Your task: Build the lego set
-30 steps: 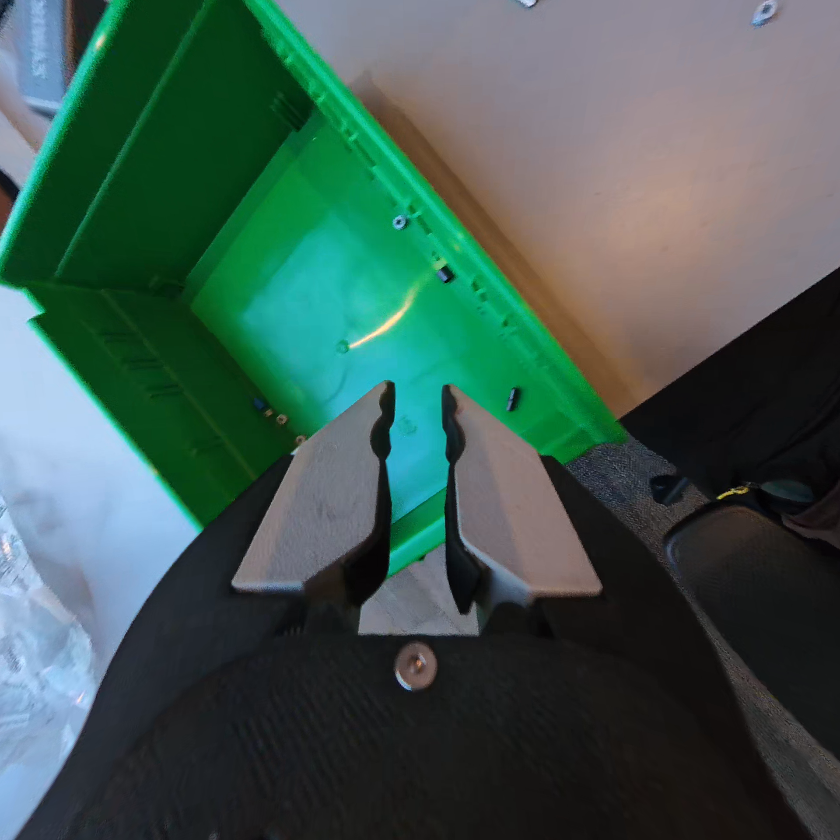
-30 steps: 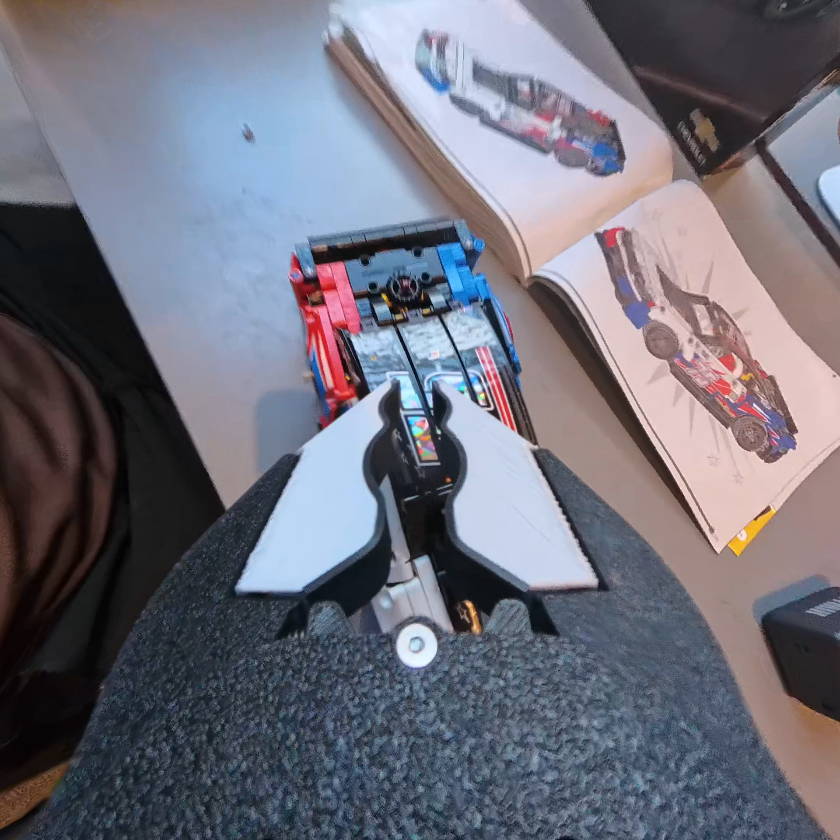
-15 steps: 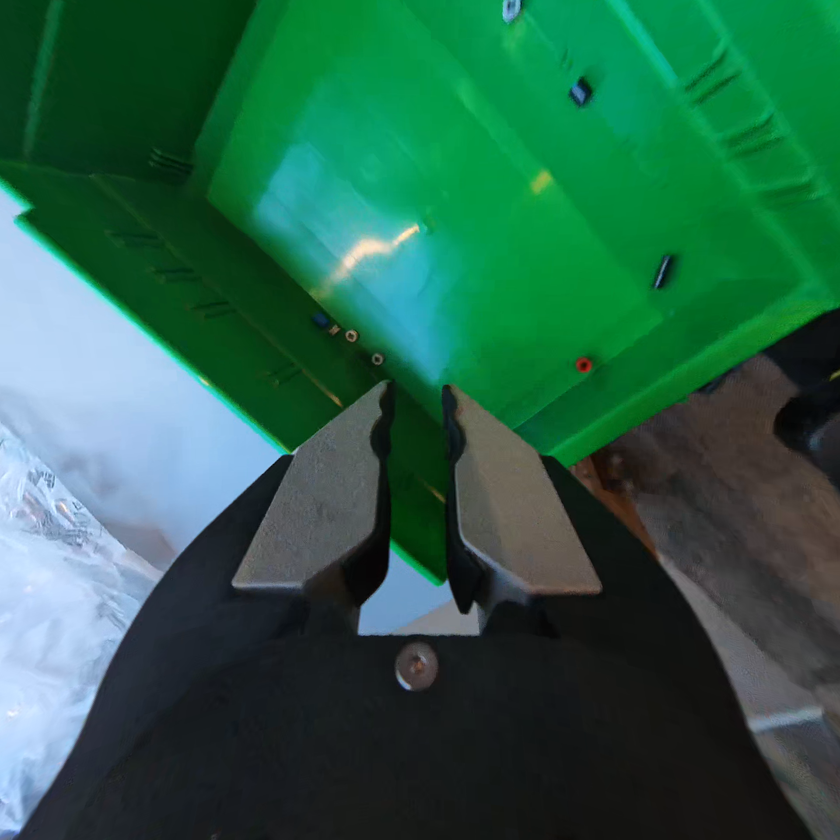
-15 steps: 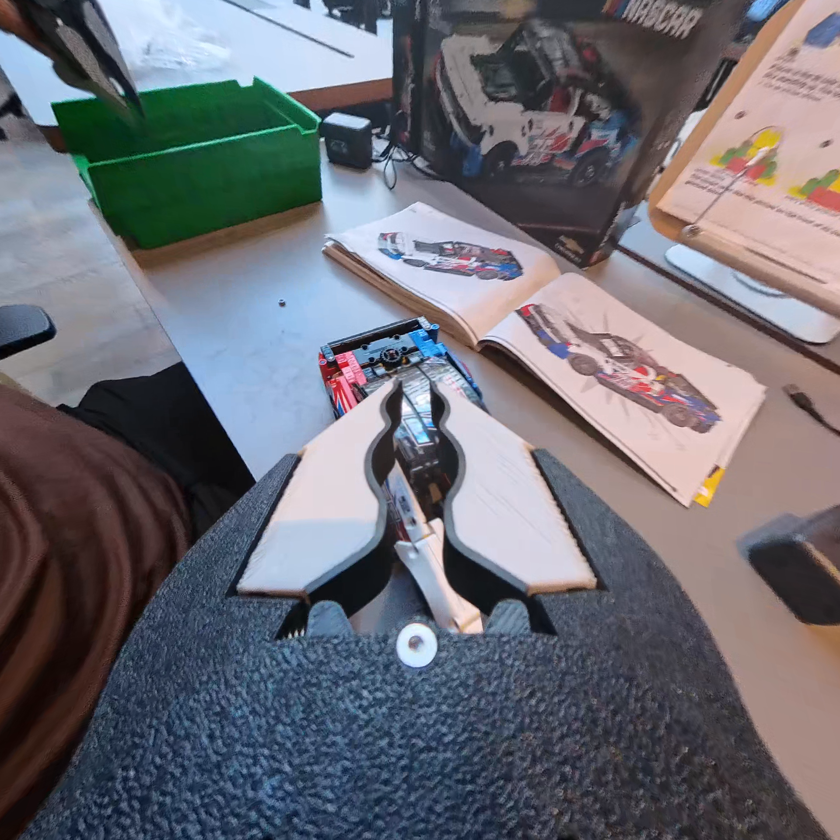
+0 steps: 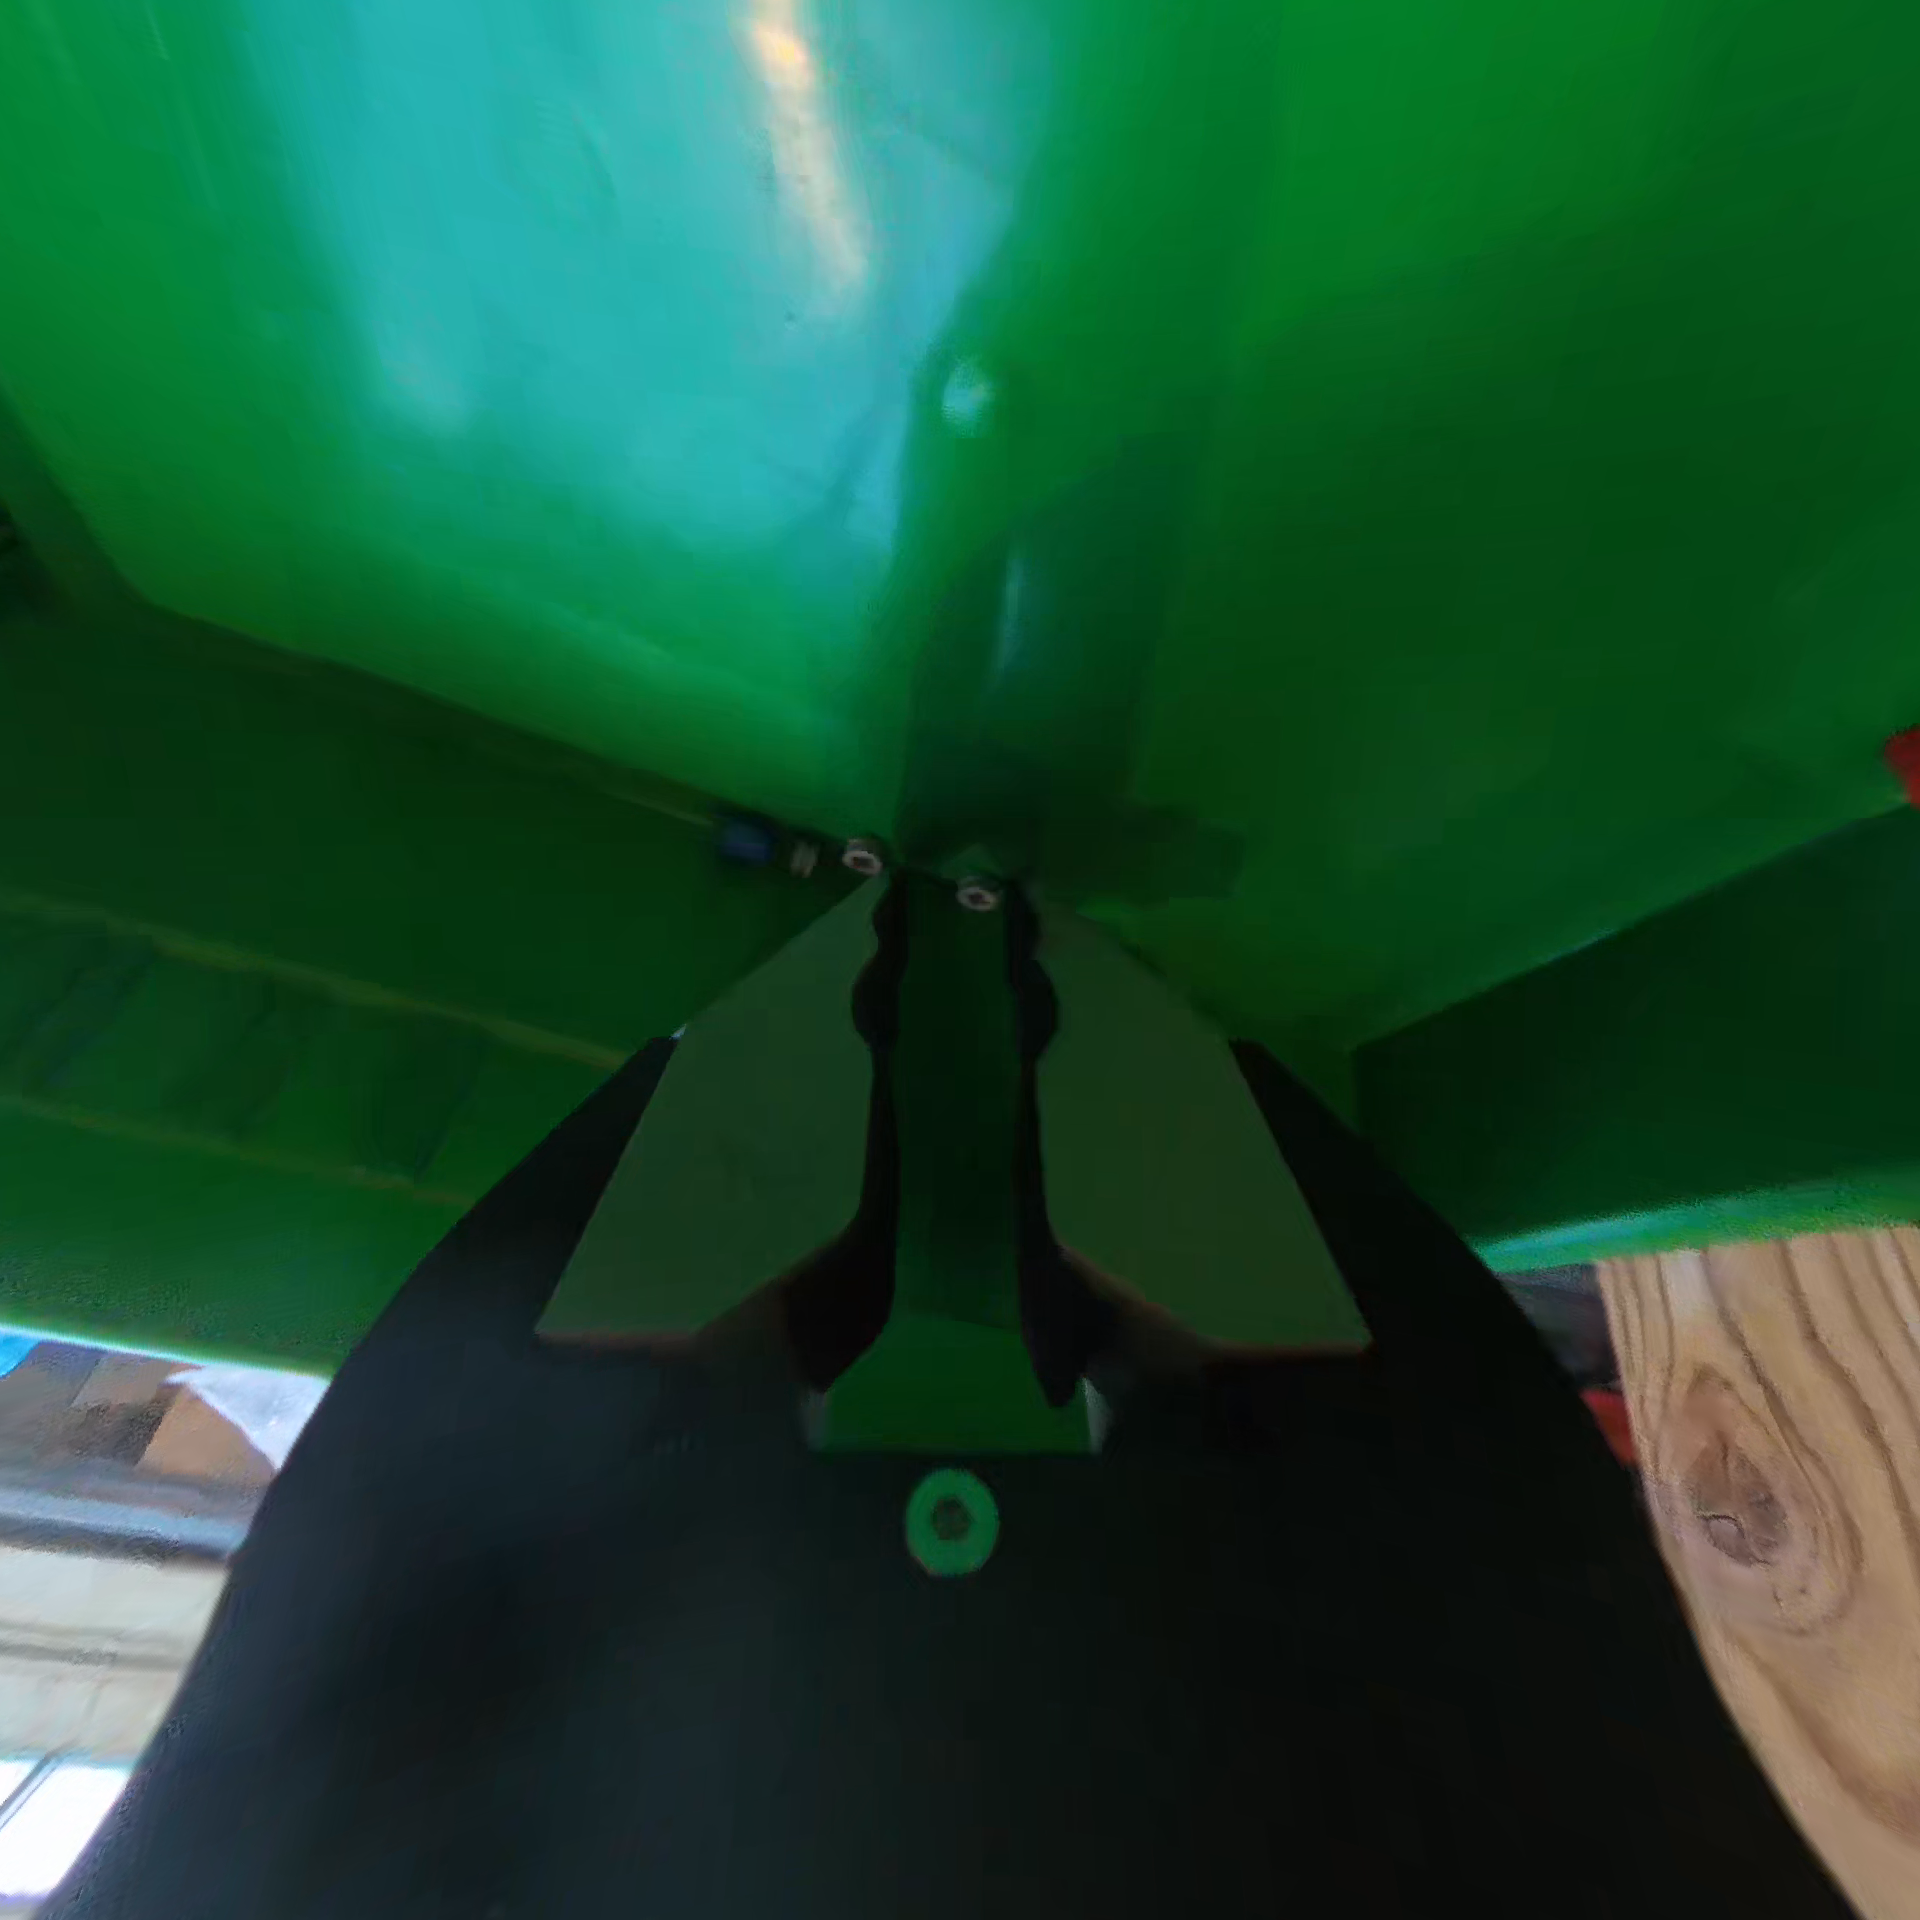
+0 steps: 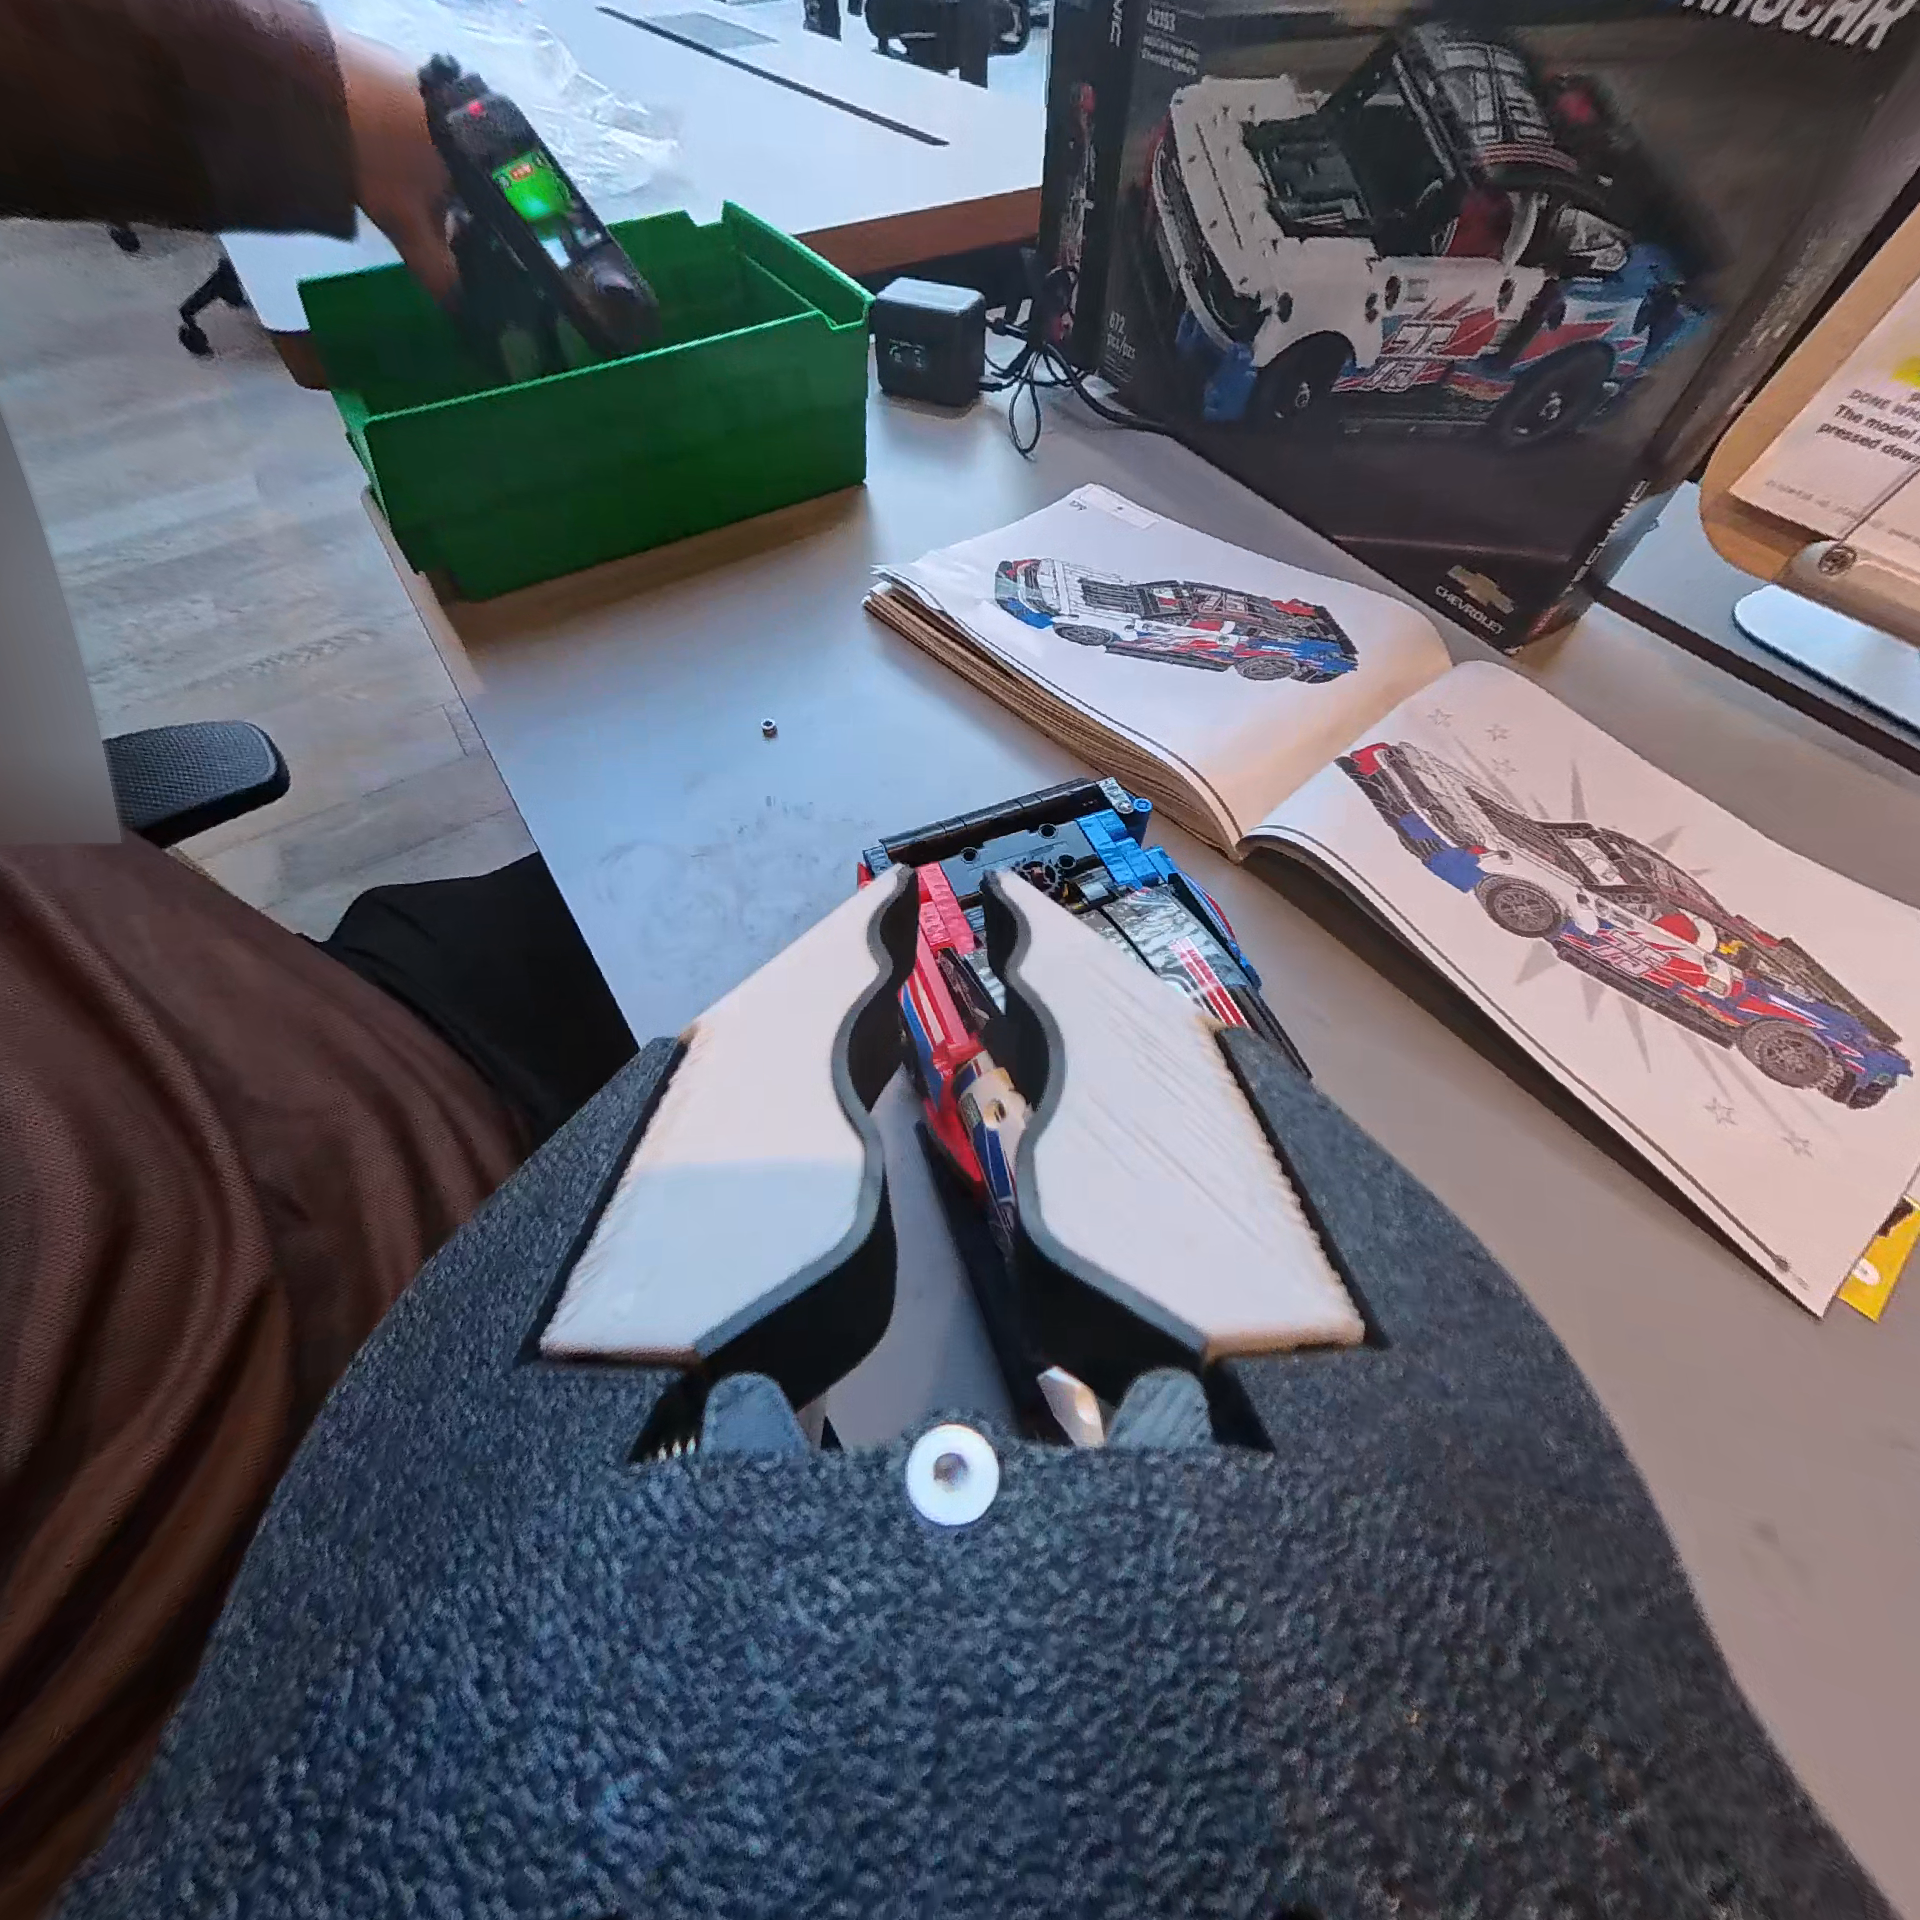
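Glossy green plastic bin (image 5: 623, 416), matt paper booklet (image 6: 1299, 665), smooth grey tabletop (image 6: 727, 790).

Both grippers' fingers (image 5: 1132, 1132) slightly parted

One green bin (image 6: 623, 457) stands on the table, and along the foot of its inner wall lie four small loose pieces in a row: one blue (image 5: 746, 840), one grey stub (image 5: 802, 858) and two pale round ones (image 5: 862, 858) (image 5: 977, 894), with a single red piece (image 5: 1907, 764) at the edge of the left wrist view. On the table there is one partly built car (image 6: 1049, 935), one open instruction booklet (image 6: 1351, 790) showing two car pictures, one set box (image 6: 1403, 260), one black adapter (image 6: 928, 341) and one tiny loose piece (image 6: 769, 727). Two grippers show, the left gripper (image 5: 951, 883) and the right gripper (image 6: 951, 883).
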Available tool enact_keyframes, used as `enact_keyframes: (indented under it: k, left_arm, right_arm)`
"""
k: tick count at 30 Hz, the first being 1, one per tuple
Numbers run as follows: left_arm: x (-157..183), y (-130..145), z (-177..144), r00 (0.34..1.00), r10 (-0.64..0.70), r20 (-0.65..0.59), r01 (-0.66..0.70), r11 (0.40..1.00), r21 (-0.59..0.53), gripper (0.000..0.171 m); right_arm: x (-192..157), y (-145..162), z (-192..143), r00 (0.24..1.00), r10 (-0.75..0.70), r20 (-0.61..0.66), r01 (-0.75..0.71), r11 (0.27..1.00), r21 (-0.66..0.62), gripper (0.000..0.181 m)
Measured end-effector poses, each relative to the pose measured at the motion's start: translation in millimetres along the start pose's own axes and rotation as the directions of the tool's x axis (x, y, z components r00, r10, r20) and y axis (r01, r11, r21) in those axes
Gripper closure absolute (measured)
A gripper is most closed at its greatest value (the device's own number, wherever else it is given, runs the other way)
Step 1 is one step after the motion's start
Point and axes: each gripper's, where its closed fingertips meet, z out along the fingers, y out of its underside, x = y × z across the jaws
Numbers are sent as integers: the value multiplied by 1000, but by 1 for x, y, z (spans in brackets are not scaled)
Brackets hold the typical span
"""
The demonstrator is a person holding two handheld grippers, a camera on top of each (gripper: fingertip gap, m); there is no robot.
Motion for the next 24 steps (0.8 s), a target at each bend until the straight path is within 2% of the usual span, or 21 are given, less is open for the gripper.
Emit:
enact_keyframes:
  k: [2,6,11,14,17,20,24]
  left_arm:
    - [0,2,3,1000,16,-1,-16,999,-41,164]
    - [2,3,3,1000,20,-13,-20,998,-56,168]
    - [4,8,4,1000,9,-23,-11,998,-70,169]
    - [3,8,-8,1000,-13,-21,12,999,-37,169]
    - [-3,6,-34,999,-35,8,35,999,23,170]
    - [-10,-6,-77,997,-57,46,51,990,134,170]
    - [2,-66,-159,996,-33,80,-2,915,404,169]
  right_arm:
    - [1,-1,-3,1000,3,-1,-3,1000,4,174]
    - [6,-4,-11,1000,2,-16,-1,1000,26,174]
    - [12,-2,-18,1000,17,-24,-16,999,51,174]
    - [13,2,-22,999,22,-28,-21,999,48,174]
    - [12,3,-25,999,17,-27,-16,999,50,174]
    - [8,0,-28,1000,9,-22,-8,998,63,174]
    - [1,-3,-30,1000,2,0,-2,997,78,174]
